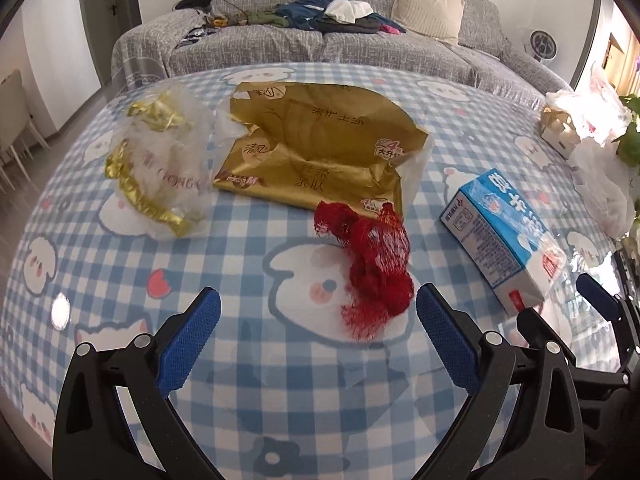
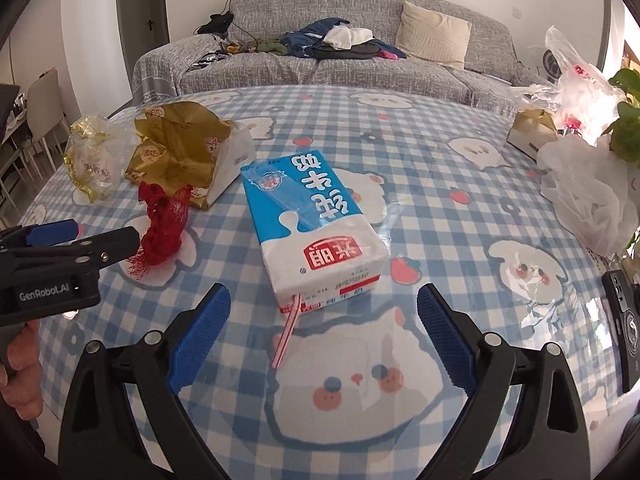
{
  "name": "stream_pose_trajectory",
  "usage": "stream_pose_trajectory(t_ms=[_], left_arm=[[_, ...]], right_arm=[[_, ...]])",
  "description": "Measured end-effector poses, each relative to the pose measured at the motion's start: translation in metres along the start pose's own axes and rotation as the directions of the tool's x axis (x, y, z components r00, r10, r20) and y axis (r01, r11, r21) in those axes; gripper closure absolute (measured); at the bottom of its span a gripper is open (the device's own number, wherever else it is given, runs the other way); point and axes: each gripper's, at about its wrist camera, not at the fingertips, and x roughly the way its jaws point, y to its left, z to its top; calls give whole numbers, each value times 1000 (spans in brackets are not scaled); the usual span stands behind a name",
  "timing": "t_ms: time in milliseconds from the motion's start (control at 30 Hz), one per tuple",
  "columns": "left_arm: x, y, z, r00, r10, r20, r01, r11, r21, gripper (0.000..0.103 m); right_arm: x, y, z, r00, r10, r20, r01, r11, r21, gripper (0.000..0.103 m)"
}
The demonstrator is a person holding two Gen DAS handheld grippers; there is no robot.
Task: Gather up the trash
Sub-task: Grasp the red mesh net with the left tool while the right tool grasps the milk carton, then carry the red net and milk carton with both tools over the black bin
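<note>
The worktop, under a blue checked cloth with cartoon prints, carries the litter in a loose spread: a crumpled gold wrapper at the far middle, a clear bag with gold trim to its left, a blue and white milk carton lying flat with its straw poking out, and a small wad of red mesh netting. Collection seems barely begun. The left claw gapes wide and empty just short of the netting; the right claw gapes equally wide and empty before the carton. Each likely needs to advance and close.
</note>
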Motion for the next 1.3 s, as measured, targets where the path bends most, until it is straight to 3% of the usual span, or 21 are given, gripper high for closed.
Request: stream_pose_trajectory(t_ms=[367, 500, 633, 767, 933, 1300], left_arm=[[27, -9, 23, 998, 32, -56, -32, 999, -1, 18], [35, -15, 28, 997, 25, -69, -25, 1000, 5, 24], [37, -19, 29, 997, 20, -72, -19, 1000, 8, 37], [40, -24, 29, 996, -7, -90, 8, 1000, 4, 59], [42, -27, 27, 995, -17, -103, 18, 1000, 13, 82], [37, -20, 24, 995, -16, -98, 16, 1000, 3, 85]], right_arm=[[23, 4, 16, 1000, 21, -17, -21, 1000, -10, 12], [29, 5, 18, 999, 36, -27, -36, 999, -10, 19], [34, 3, 19, 998, 48, -33, -48, 999, -5, 26], [37, 1, 20, 998, 55, -39, -55, 998, 6, 34], [38, 0, 21, 998, 49, -33, -49, 999, 6, 35], [32, -4, 19, 999, 36, -22, -35, 999, 27, 36]])
